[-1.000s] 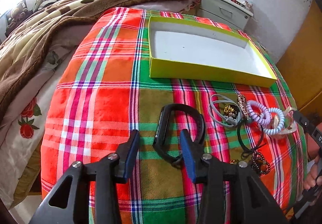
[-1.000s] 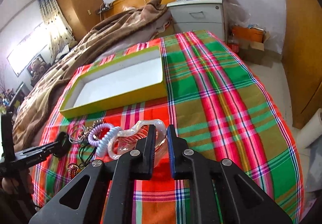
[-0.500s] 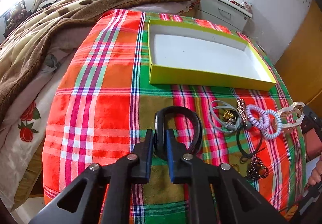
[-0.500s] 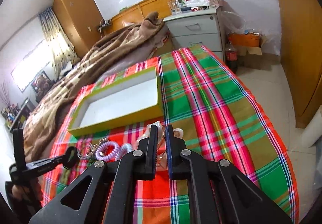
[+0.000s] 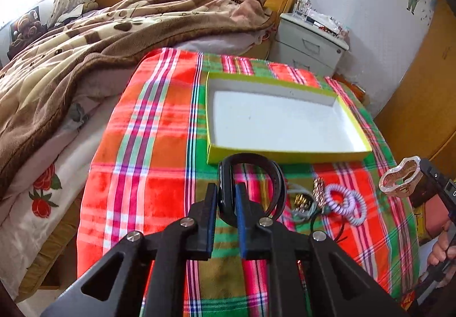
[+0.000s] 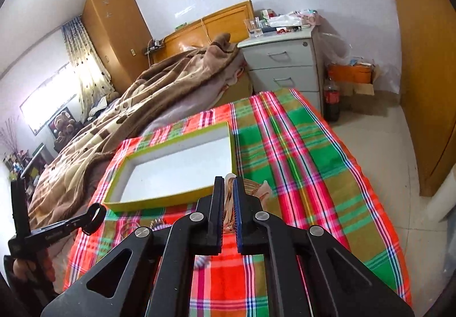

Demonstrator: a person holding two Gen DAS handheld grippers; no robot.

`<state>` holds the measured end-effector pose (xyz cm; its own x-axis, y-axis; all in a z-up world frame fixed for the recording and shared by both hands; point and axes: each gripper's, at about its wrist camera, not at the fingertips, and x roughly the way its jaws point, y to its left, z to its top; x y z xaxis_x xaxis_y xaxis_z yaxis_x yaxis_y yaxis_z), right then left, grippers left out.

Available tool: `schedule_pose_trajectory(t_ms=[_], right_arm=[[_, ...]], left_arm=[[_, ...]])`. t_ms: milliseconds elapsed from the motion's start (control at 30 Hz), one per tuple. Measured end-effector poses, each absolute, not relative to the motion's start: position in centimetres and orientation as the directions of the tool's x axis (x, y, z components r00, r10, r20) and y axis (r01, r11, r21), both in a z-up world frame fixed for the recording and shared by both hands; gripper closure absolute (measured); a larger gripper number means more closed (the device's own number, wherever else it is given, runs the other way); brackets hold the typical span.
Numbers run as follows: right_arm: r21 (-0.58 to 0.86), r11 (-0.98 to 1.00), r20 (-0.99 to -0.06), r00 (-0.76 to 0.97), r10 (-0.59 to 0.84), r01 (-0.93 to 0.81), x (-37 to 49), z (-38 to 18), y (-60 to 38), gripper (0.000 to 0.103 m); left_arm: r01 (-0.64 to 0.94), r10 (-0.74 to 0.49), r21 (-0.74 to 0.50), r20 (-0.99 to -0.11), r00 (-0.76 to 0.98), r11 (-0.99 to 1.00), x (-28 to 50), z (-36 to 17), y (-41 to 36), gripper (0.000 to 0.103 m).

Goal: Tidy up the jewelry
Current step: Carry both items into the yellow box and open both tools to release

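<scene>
pink clip (image 6: 228, 197) mostly hidden, right tool (image 6: 227, 183)

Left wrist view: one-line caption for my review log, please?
Left gripper shut on black band, lifted before the empty tray; right gripper holds a clear bangle.

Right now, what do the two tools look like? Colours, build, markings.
Both match: matte black plastic triangulated frames with cut-outs and silver pivot screws. On left tool and right tool, blue ribbed pads line the fingers. White lettering on the left tool's side, unreadable. No cables or sleeves visible.
</scene>
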<state>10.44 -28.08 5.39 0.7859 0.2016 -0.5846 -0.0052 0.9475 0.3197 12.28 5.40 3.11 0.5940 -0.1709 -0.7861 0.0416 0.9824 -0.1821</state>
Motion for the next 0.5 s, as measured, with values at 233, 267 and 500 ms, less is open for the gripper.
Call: schedule_pose_trajectory(t_ms=[233, 267, 500], right_arm=[[0.308, 0.951, -0.564, 0.796, 0.217, -0.041, 12.7, 7.1, -27.5, 0.097], [0.304, 0.952, -0.562, 0.798, 0.22, -0.048, 13.1, 7.4, -27.3, 0.097], [0.28, 0.957, -0.566, 0.791, 0.232, -0.081, 16.5, 8.4, -25.7, 0.097]], left_arm=[[0.056, -0.174, -0.179, -0.758, 0.629, 0.982, 14.3, 5.0, 4.9, 0.09], [0.057, -0.175, -0.179, -0.756, 0.631, 0.982, 14.7, 5.2, 4.8, 0.09], [0.073, -0.203, -0.202, -0.76, 0.617, 0.977, 18.1, 5.2, 4.3, 0.09]])
